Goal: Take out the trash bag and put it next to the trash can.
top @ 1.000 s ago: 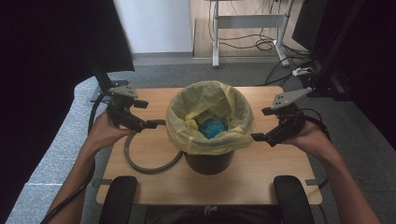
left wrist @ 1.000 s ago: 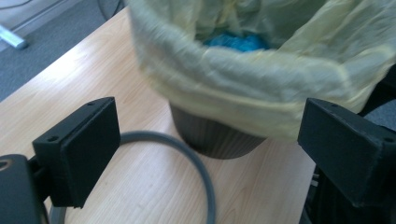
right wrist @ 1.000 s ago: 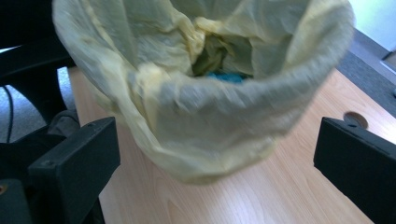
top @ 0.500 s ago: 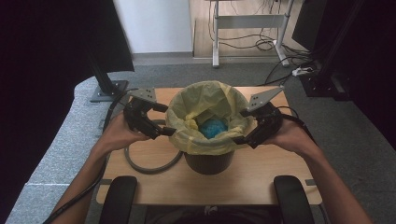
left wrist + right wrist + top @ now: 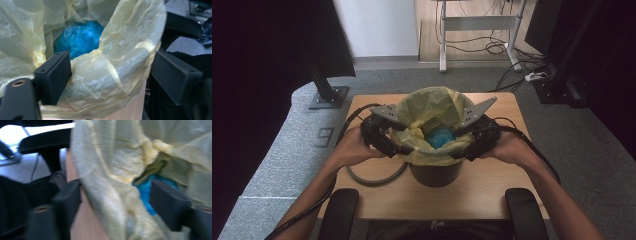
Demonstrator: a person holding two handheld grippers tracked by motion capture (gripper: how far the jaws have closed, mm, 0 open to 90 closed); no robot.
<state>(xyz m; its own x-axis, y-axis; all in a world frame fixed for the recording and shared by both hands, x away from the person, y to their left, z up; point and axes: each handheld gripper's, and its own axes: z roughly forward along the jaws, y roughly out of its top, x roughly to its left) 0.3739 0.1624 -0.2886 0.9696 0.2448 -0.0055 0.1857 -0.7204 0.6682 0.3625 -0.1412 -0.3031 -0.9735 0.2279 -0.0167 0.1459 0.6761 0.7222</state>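
Observation:
A dark bin (image 5: 434, 172) lined with a yellow plastic bag (image 5: 432, 107) stands mid-table, and a blue crumpled bundle (image 5: 441, 136) lies inside it. My left gripper (image 5: 399, 145) straddles the bag's left rim (image 5: 120, 75): one jaw inside by the blue bundle (image 5: 77, 37), the other outside. My right gripper (image 5: 462, 150) straddles the right rim (image 5: 110, 177) the same way, with blue bundle (image 5: 145, 192) beside its inner jaw. Both pairs of jaws have just been closing with the bag's edge between them. A gap still shows between the pads and the plastic.
The wooden table (image 5: 492, 185) is small, with a grey cable loop (image 5: 372, 180) left of the bin. Black chair armrests (image 5: 337, 212) (image 5: 524, 212) flank the near edge. A stand base (image 5: 328, 97) sits on the floor at far left.
Both hands moved inward from the table's sides to the bin. Each gripper now has the bag's rim between its jaws.

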